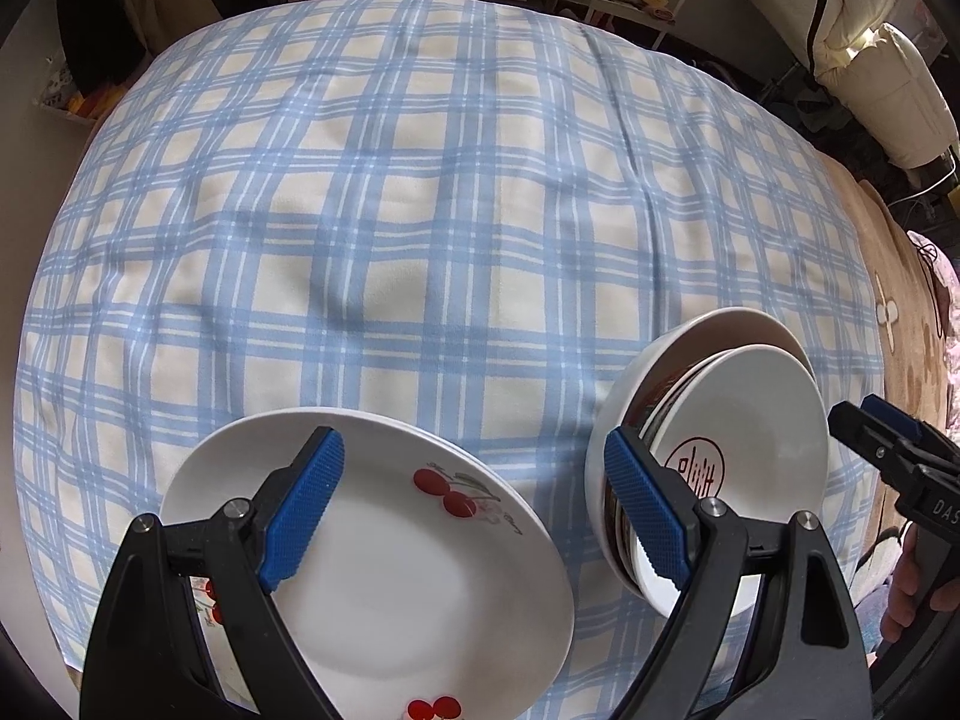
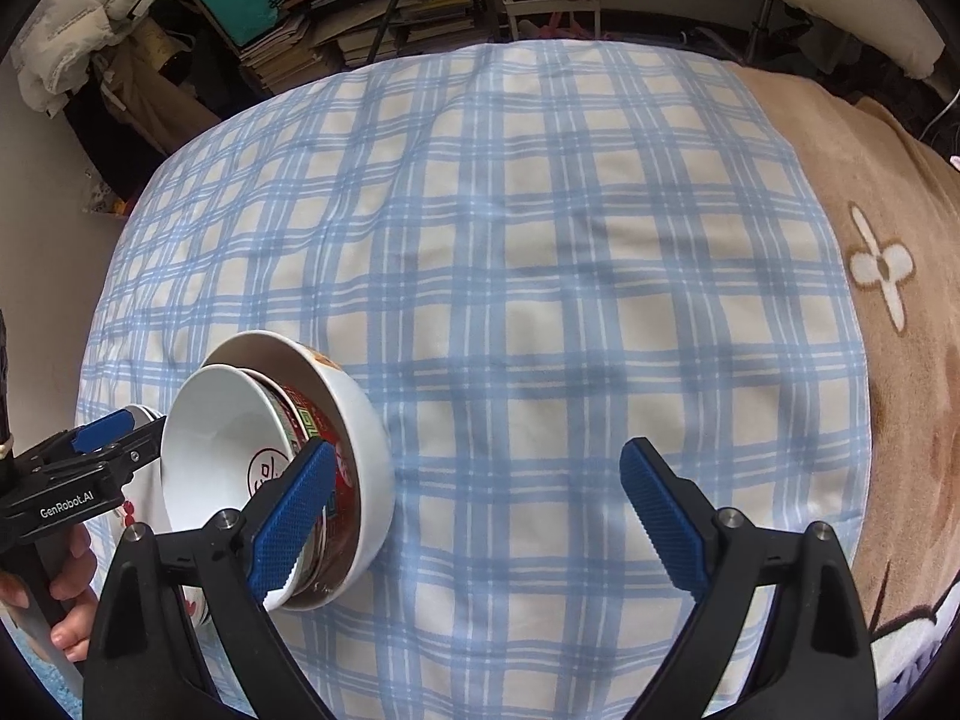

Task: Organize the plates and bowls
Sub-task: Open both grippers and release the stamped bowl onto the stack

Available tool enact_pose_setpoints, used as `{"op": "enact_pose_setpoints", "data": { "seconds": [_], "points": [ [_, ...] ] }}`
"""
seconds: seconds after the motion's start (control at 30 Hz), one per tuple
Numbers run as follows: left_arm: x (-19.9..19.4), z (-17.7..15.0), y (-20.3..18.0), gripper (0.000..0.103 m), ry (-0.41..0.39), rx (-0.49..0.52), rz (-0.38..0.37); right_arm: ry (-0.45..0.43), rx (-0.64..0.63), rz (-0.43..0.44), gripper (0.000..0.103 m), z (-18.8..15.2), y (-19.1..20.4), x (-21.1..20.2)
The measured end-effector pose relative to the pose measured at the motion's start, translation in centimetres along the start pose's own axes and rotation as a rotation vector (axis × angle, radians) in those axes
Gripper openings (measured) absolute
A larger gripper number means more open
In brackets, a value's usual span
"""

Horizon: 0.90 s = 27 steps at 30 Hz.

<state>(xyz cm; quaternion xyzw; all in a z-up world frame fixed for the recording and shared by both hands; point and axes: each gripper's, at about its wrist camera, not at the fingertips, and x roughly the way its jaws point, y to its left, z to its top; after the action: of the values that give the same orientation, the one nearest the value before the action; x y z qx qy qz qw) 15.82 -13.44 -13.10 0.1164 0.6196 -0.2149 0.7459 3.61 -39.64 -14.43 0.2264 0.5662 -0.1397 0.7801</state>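
White plates with red cherries lie stacked at the near left of the checked cloth. To their right, nested bowls sit tilted: a white inner bowl with a red seal, a red patterned one, a white outer one. My left gripper hangs open above the gap between plates and bowls, its left finger over the top plate, its right finger in front of the bowls' rim. In the right wrist view my right gripper is open above bare cloth, with its left finger overlapping the bowls. Neither gripper holds anything.
The blue-and-cream checked cloth covers a soft surface. A tan blanket with a white flower lies to the right. Shelves of books and white bedding stand beyond the far edge. A hand holds the left gripper's handle.
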Motion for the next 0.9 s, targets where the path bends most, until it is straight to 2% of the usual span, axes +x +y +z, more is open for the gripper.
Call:
{"op": "enact_pose_setpoints", "data": {
  "seconds": [0.23, 0.73, 0.9],
  "points": [
    [0.0, 0.1, -0.2, 0.088, -0.007, 0.019, -0.003, 0.047, -0.011, -0.002, 0.098, -0.2, 0.3, 1.4],
    [0.4, 0.1, 0.3, 0.088, 0.015, -0.009, -0.054, 0.057, -0.006, -0.009, 0.095, -0.1, 0.1, 1.7],
    [0.9, 0.1, 0.2, 0.088, 0.052, -0.022, -0.131, 0.048, 0.002, -0.015, 0.095, 0.1, -0.2, 1.4]
  ]
}}
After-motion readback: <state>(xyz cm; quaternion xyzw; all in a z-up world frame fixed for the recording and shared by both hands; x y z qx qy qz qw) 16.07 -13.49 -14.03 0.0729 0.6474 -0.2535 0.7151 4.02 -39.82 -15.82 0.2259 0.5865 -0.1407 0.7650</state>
